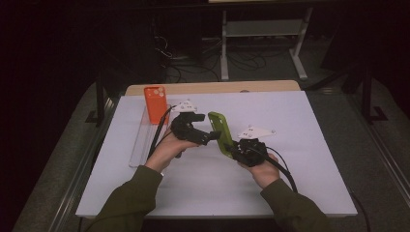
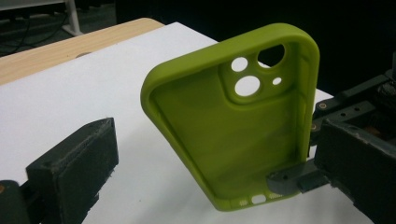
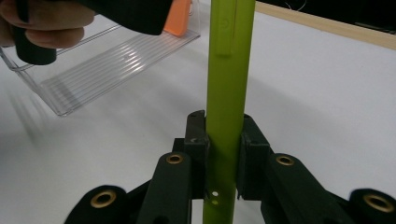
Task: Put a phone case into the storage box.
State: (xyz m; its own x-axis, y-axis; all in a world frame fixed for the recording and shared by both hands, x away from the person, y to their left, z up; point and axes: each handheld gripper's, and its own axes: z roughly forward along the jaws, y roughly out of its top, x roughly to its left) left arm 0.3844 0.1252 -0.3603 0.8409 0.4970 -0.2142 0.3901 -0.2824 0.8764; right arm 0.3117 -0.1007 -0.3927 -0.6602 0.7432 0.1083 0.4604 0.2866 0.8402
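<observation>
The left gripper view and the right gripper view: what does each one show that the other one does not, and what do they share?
The left gripper view alone shows the hollow inside of the green phone case with its camera holes, and the left gripper with its jaws apart beside the case.

The right gripper view alone shows the clear plastic tray, the orange phone case in it, and the case's narrow edge clamped between the right gripper's pads.

Both show the green case held upright over the white table.
</observation>
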